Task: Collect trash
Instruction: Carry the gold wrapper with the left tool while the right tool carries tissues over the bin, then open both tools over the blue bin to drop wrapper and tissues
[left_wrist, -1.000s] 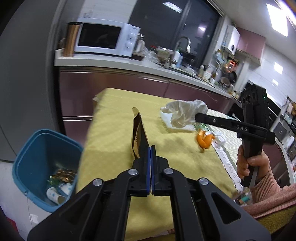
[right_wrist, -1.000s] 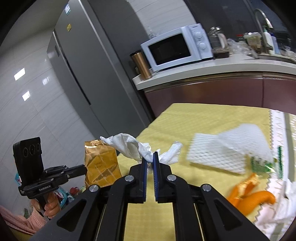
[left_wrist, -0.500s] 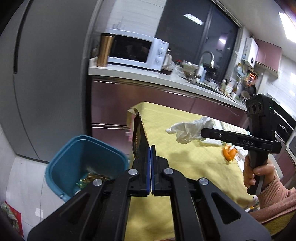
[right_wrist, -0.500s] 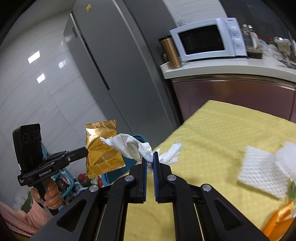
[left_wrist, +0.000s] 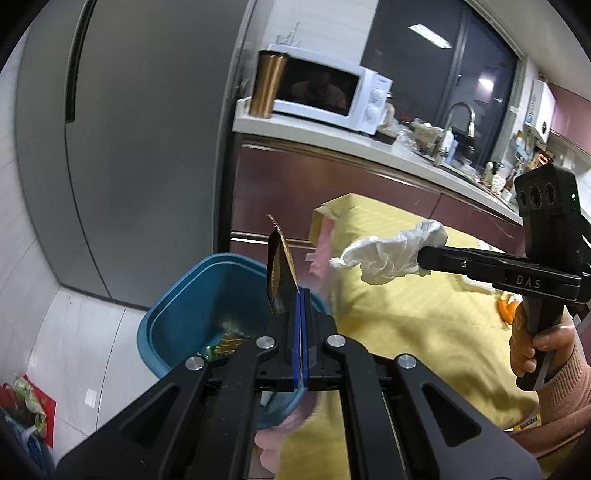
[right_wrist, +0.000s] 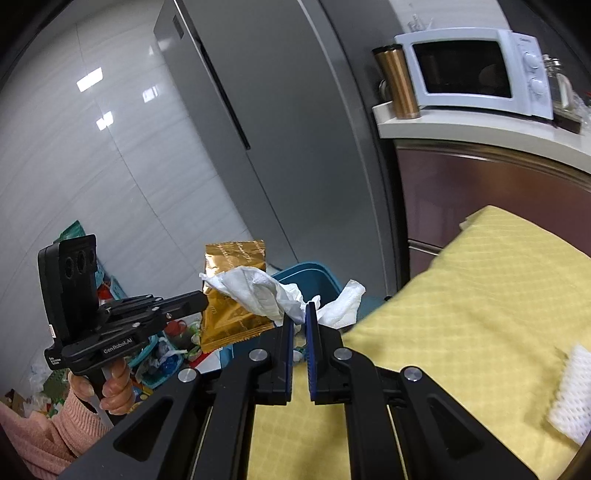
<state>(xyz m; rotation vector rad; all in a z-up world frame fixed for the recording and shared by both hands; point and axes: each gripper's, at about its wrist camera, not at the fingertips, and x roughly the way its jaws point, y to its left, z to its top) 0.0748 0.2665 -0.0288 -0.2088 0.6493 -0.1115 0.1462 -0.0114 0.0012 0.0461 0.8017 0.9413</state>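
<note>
My left gripper (left_wrist: 300, 295) is shut on a gold snack wrapper (left_wrist: 281, 273), held edge-on above the blue trash bin (left_wrist: 177, 321). In the right wrist view the same gold wrapper (right_wrist: 229, 317) hangs from the left gripper (right_wrist: 201, 301), with the blue bin (right_wrist: 314, 277) just behind it. My right gripper (right_wrist: 300, 308) is shut on a crumpled white tissue (right_wrist: 258, 291). In the left wrist view that tissue (left_wrist: 388, 254) sticks out of the right gripper (left_wrist: 421, 258) over the yellow table's (left_wrist: 406, 314) corner, to the right of the bin.
The bin holds wrappers at its bottom (left_wrist: 225, 341). A grey fridge (left_wrist: 147, 147) stands behind it, beside a counter with a white microwave (left_wrist: 325, 98). Orange peel (left_wrist: 506, 310) and white foam netting (right_wrist: 569, 395) lie on the table. Bags clutter the floor (right_wrist: 162, 350).
Both grippers swung left, away from the table's middle toward the bin, each keeping its hold. The bin now sits right under the wrapper, and the tissue has reached the table's corner.
</note>
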